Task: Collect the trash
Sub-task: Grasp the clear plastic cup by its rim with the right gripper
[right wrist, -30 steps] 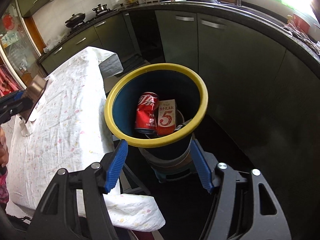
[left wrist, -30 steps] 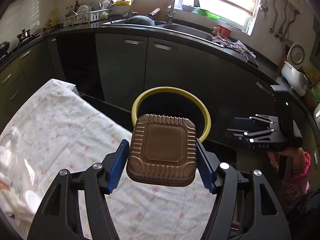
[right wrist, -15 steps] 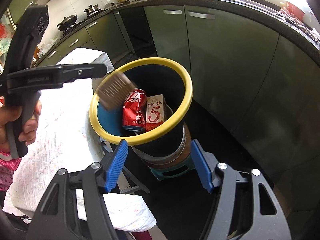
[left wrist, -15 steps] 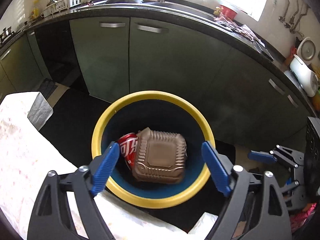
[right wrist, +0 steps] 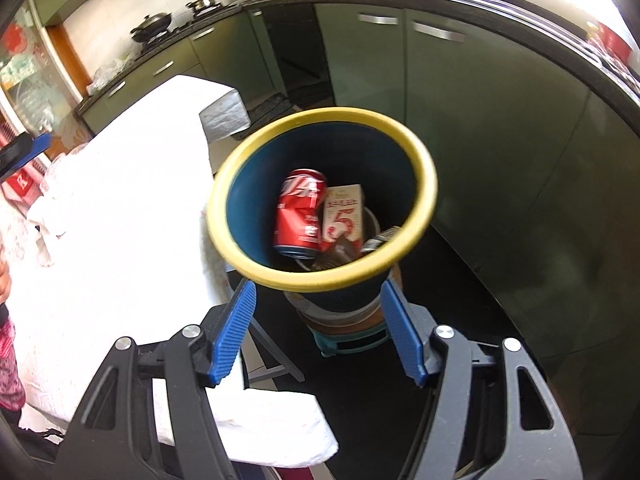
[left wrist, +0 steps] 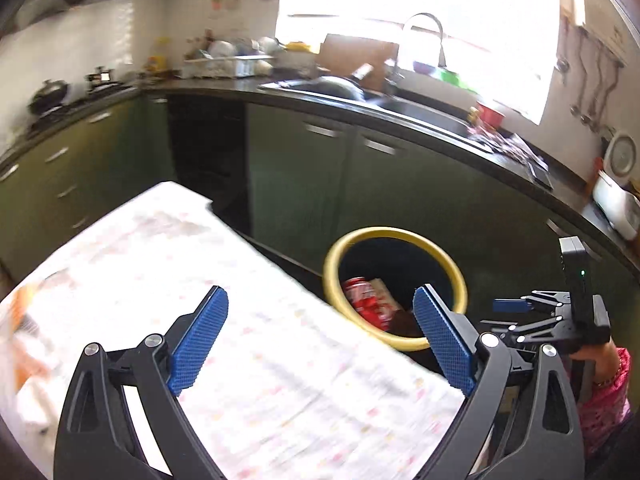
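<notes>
While its jaws are opening wide with nothing between them, the left gripper (left wrist: 320, 340) hangs over the cloth-covered table (left wrist: 240, 320), the bin (left wrist: 400, 236) just beyond its right finger. The right gripper (right wrist: 320, 332), half open and empty, sits just before the bin (right wrist: 248, 264), where a red can (right wrist: 300, 216), a carton (right wrist: 344, 216) and a brown tray (right wrist: 336, 256) lie. Green cabinets (right wrist: 460, 120) stand behind.

Left tongs (left wrist: 320, 340) opening (nothing between them) over tablecloth (left wrist: 224, 280); yellow-rimmed bin (left wrist: 394, 288) beyond.
</notes>
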The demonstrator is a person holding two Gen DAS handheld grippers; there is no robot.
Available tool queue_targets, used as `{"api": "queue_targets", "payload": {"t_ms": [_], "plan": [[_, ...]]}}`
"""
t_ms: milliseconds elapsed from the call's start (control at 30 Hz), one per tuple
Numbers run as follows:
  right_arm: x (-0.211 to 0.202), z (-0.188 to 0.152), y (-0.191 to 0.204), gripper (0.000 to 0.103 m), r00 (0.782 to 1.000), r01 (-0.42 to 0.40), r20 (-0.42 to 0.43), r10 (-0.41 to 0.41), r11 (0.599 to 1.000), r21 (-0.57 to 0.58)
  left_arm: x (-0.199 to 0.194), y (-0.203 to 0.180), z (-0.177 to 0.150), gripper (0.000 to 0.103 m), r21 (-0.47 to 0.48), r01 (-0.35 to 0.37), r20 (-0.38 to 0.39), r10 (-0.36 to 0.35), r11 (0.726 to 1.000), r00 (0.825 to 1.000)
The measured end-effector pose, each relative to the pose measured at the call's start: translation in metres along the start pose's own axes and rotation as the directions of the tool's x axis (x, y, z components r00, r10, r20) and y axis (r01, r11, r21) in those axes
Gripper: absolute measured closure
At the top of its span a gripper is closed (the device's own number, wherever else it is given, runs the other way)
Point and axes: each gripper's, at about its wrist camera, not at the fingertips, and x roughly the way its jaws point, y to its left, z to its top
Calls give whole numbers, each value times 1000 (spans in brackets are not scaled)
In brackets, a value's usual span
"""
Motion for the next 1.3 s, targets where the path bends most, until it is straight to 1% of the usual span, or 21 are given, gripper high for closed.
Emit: {"api": "queue_targets", "payload": {"t_ms": [100,200,300,400,433,533,567,633,700,767,833,900,967,1000,1100,1133,1233,1267,1300], "plan": [[4,4,22,41,1000,-6,-6,5,999,-39,-43,39,-26,8,-64,-88,51,91,994,995],[9,11,49,41,1000,-16,-12,15,996,-88,-80,84,-51,7,-122,-182,82,193,976,978],[16,19,78,41,999,-35,-22,32,989,-144,-109,127,-78,6,-180,-230,82,247,956,965],[24,25,110,41,998,-64,-34,58,977,-205,-133,166,-106,6,-231,-300,70,323,926,944],[27,28,121,41,997,-77,-39,70,971,-226,-138,176,-115,6,-234,-336,64,359,912,931],[36,33,155,41,994,-110,-56,99,953,-282,-151,205,-139,6,-248,-463,37,486,851,873],[38,34,166,41,992,-124,-61,111,945,-301,-155,214,-147,6,-260,-492,26,516,831,856],[42,37,190,41,988,-155,-73,138,926,-345,-162,229,-158,6,-286,-524,15,550,803,835],[44,40,213,41,983,-180,-86,159,906,-382,-165,239,-165,6,-316,-538,0,567,781,824],[46,47,233,41,980,-199,-91,177,888,-415,-168,244,-172,6,-336,-541,-9,572,771,820],[48,58,250,41,974,-225,-95,204,873,-433,-168,245,-176,6,-342,-534,-8,566,773,825],[48,69,270,41,967,-253,-94,237,855,-452,-166,246,-177,6,-347,-534,-11,566,771,825],[49,80,291,41,959,-282,-101,267,837,-470,-161,239,-174,6,-347,-530,-8,563,773,827],[51,87,302,41,954,-295,-106,279,831,-471,-161,238,-174,5,-347,-532,-8,564,773,826],[60,102,330,40,940,-339,-125,318,812,-475,-158,231,-172,5,-331,-551,-11,581,766,814],[63,106,339,37,937,-345,-124,327,808,-478,-157,231,-172,5,-329,-553,-12,582,766,813],[78,119,359,33,938,-340,-116,326,805,-486,-155,228,-172,5,-326,-549,-13,577,770,817],[84,123,363,32,940,-334,-114,320,810,-482,-154,227,-172,5,-329,-542,-14,571,773,821],[90,127,367,32,943,-330,-116,313,816,-474,-154,227,-172,5,-335,-529,-12,558,780,830]]}}
